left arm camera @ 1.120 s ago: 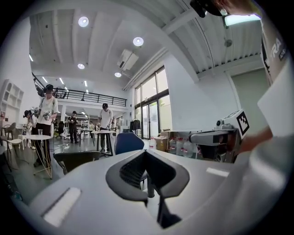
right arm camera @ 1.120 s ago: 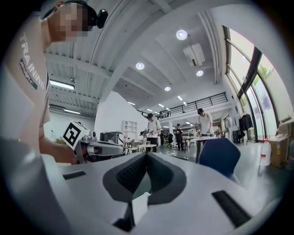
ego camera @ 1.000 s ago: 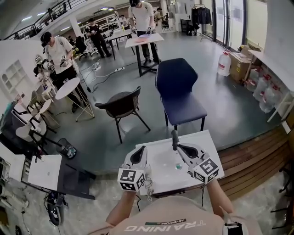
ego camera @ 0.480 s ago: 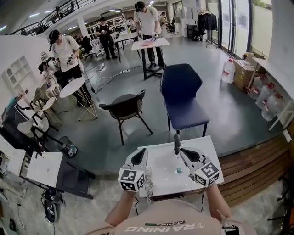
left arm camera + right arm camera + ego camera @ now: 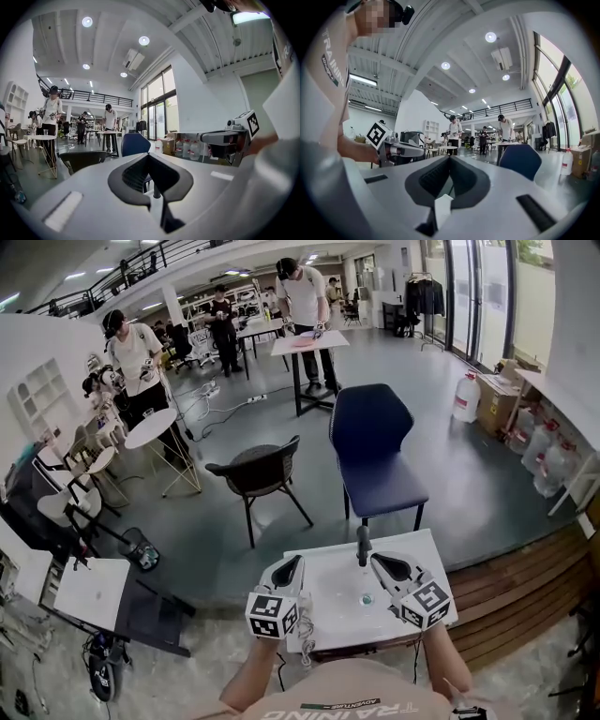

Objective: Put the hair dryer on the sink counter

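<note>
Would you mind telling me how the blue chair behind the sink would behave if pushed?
Probably slides rather than rolls: the blue chair stands on thin legs on a smooth floor. A push high on its tall backrest might tip it.

Left hand-held gripper [image 5: 296,561], right hand-held gripper [image 5: 375,559]: closed (empty).

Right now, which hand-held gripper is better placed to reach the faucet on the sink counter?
Right. The right hand-held gripper is close beside the faucet; the left hand-held gripper is over the far side of the sink counter. Both are shut.
</note>
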